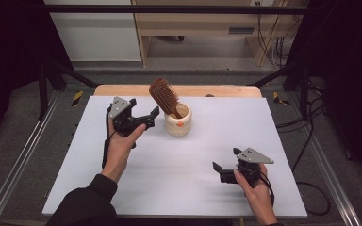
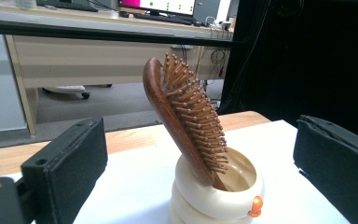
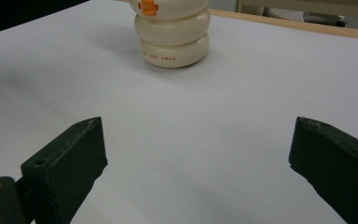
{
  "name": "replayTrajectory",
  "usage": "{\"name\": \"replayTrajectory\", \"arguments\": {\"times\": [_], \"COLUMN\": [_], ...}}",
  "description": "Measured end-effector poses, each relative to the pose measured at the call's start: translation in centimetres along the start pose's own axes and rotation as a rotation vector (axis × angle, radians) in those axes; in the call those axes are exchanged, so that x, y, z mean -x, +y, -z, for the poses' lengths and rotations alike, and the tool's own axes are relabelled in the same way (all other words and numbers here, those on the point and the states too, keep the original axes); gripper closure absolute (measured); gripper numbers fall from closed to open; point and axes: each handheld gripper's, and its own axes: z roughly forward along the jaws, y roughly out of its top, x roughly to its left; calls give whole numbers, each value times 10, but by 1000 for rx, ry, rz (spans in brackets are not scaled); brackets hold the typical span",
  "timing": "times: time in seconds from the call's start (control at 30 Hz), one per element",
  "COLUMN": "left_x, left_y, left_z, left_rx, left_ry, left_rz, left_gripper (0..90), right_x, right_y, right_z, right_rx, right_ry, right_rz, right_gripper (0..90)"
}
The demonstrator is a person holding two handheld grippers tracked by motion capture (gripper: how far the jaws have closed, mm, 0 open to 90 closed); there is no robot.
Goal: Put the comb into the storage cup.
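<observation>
A wooden hairbrush stands handle-down and tilted in a cream ringed cup with an orange mark, at the back middle of the white table. My left gripper is open just left of the cup, level with it and holding nothing. In the left gripper view the hairbrush and the cup sit a short way ahead between the wide-apart jaws of the left gripper. My right gripper hovers open near the front right. The right gripper looks across bare table at the cup.
The table's wooden back edge shows behind the white sheet. Black frame bars stand at both back corners. Metal rails run along the sides, and cables lie on the floor to the right. A desk stands beyond.
</observation>
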Motion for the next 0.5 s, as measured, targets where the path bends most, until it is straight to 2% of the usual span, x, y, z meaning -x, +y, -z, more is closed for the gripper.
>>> {"name": "replayTrajectory", "arguments": {"times": [0.5], "left_x": [-4], "left_y": [4], "left_z": [14], "left_rx": [11], "left_ry": [-2], "left_rz": [-14], "left_gripper": [29], "right_x": [0], "right_y": [0], "right_z": [0], "right_rx": [-4], "right_ry": [0], "right_rz": [-1], "right_gripper": [41]}}
